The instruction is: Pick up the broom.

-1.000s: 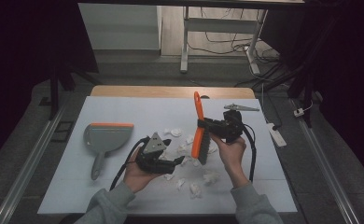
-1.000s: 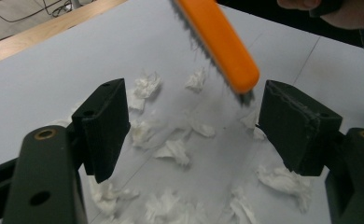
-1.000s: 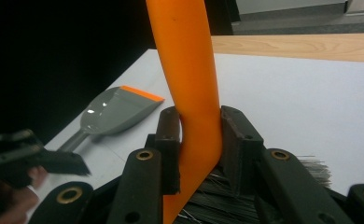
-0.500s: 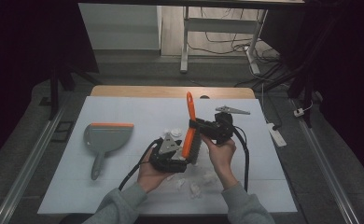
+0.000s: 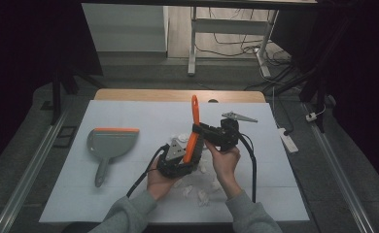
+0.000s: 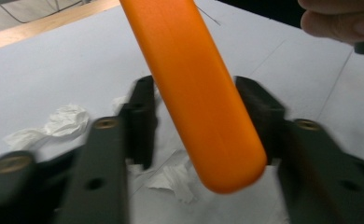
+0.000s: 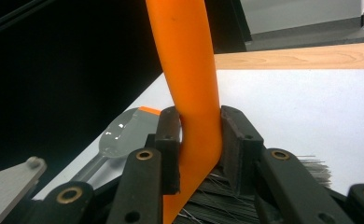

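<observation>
There was one orange-handled brush and one grey dustpan with an orange edge on the white table cover. Two hand-held grippers were present, the left gripper and the right gripper. Crumpled white paper scraps lay scattered near the hands; about six could be made out, though some were hidden, so the exact count was unclear.
</observation>
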Demonstrator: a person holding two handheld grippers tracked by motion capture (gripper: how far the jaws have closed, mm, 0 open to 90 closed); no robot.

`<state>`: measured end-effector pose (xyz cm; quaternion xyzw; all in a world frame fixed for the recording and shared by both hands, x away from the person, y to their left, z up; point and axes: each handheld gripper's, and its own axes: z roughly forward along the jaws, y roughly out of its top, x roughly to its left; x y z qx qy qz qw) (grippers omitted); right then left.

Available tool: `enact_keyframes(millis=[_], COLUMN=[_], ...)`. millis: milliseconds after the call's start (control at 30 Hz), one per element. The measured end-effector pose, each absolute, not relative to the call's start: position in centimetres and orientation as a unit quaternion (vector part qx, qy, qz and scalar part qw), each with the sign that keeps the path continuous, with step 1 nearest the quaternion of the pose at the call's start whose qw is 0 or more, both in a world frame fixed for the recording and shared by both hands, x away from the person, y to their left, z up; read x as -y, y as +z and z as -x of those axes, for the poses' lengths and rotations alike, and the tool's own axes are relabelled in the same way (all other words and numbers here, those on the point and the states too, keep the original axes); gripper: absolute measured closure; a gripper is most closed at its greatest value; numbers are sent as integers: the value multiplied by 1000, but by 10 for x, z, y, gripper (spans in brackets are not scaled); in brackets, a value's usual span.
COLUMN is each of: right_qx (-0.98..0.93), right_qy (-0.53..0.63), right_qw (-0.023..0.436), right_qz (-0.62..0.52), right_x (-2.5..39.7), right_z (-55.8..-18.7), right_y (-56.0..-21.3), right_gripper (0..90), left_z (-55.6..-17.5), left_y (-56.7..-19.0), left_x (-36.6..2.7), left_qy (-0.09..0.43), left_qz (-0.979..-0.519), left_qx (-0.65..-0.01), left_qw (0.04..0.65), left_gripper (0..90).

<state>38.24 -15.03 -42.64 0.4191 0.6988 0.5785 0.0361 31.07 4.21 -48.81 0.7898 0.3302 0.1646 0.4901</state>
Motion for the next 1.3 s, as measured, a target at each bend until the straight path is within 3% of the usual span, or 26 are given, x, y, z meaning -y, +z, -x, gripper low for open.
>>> enact_keyframes(millis=[33, 67, 233, 533, 600, 1000, 1100, 1300], right_qx=[-699, -698, -699, -691, -685, -673, -668, -673], right_qy=[579, 579, 578, 589, 596, 603, 609, 606], right_qw=[36, 42, 41, 30, 30, 24, 12, 16], right_qz=[-419, -419, -420, -417, -418, -427, -429, -423], right_x=[150, 150, 149, 149, 150, 149, 151, 149], right_z=[-382, -382, -382, -381, -380, -378, -380, -379], right_y=[-426, -427, -428, -428, -429, -432, -434, -433], right_gripper=[693, 693, 692, 693, 694, 696, 695, 693], left_z=[-312, -313, -321, -323, -320, -314, -319, -321], left_y=[-488, -489, -490, -487, -488, -496, -496, -496], left_x=[-44, -44, -53, -63, -62, -58, -65, -68], left_qy=[161, 160, 146, 143, 168, 198, 159, 163], left_qz=[-791, -792, -796, -794, -787, -769, -763, -770], left_qx=[-330, -331, -354, -358, -353, -351, -364, -362], left_qw=[490, 487, 469, 469, 476, 496, 510, 500], left_gripper=[583, 643, 688, 702, 700, 669, 765, 774])
